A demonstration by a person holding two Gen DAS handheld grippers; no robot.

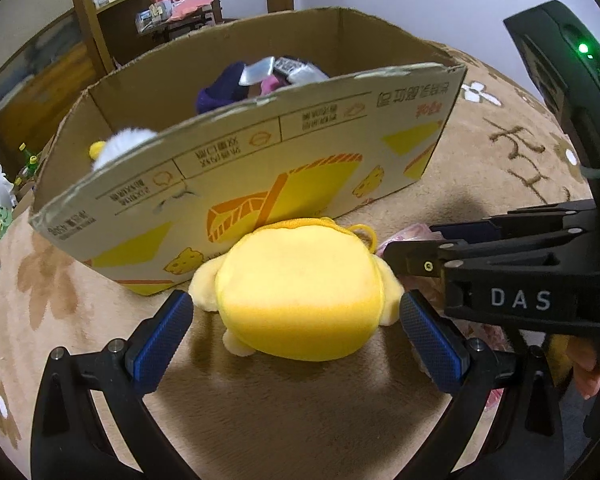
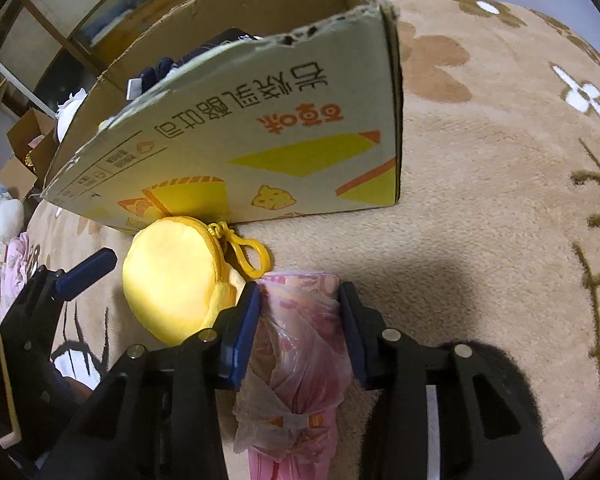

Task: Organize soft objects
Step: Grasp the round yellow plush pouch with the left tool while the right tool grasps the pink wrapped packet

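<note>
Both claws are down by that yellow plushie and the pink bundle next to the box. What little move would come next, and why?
Probably the left gripper closes: its jaws stand open on either side of the yellow plush pouch, not yet squeezing it. The right gripper already pinches the pink wrapped bundle. Both lie on the blanket before the cardboard box.

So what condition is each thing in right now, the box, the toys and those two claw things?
Cardboard box: open on top, soft things already inside.
Yellow plush pouch: on the blanket against the box, zipped, not gripped.
Pink wrapped bundle: on the blanket, clamped.
Left gripper: open, a finger on each side of the pouch.
Right gripper: shut on the bundle.
</note>
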